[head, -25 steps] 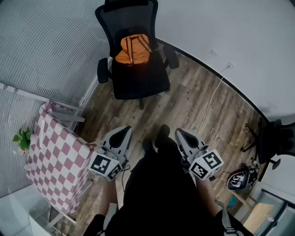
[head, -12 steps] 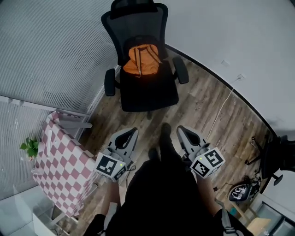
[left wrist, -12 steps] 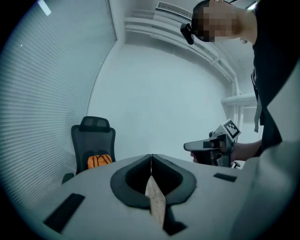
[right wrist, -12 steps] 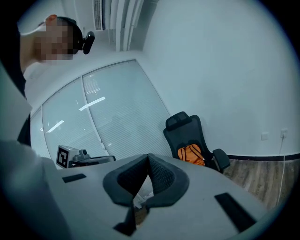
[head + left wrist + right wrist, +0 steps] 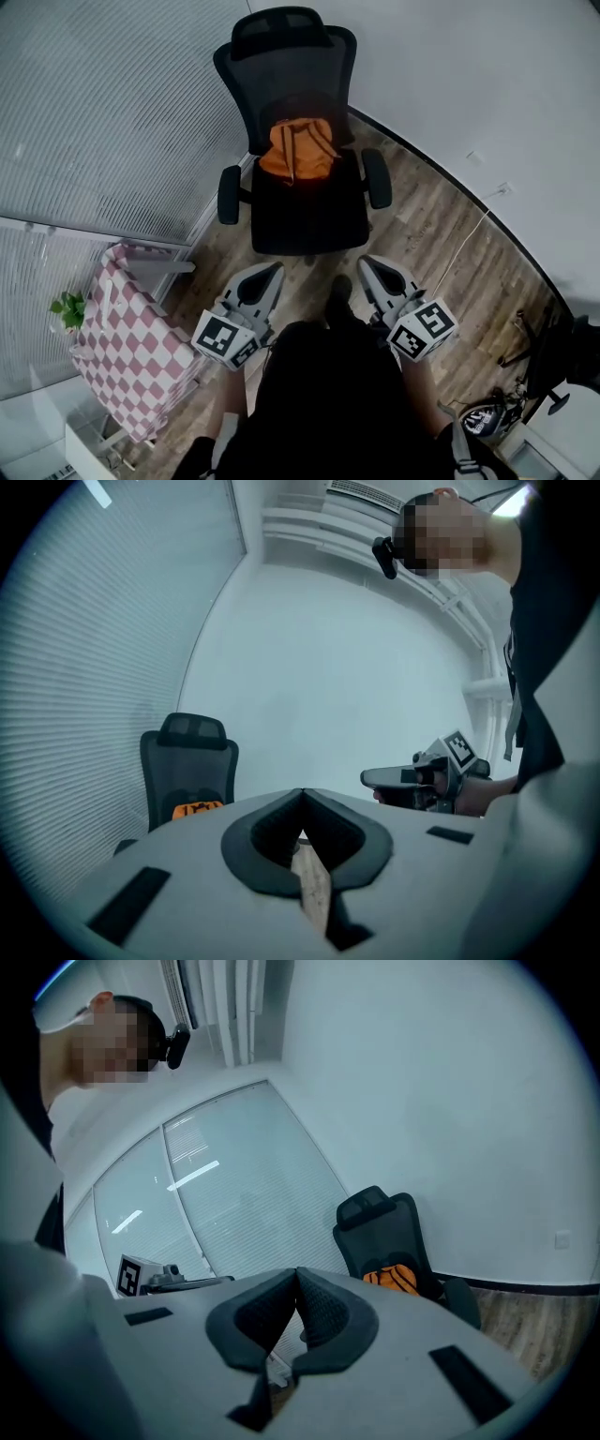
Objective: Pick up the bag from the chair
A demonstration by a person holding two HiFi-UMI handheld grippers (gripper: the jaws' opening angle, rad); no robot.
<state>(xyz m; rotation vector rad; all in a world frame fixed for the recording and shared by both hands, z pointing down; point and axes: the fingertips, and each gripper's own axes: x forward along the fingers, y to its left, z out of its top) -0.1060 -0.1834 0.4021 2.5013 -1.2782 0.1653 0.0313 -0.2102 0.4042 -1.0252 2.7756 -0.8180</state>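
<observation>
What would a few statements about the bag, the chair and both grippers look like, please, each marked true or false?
1. The orange bag lies on the black chair. True.
2. The left gripper is shut on the bag. False: its jaws are together with nothing between them, short of the chair.
3. The right gripper has its jaws together and holds nothing. True.
4. The checkered table stands at the person's right. False: it stands at the left.
5. The floor is carpeted. False: it is wood planks.
</observation>
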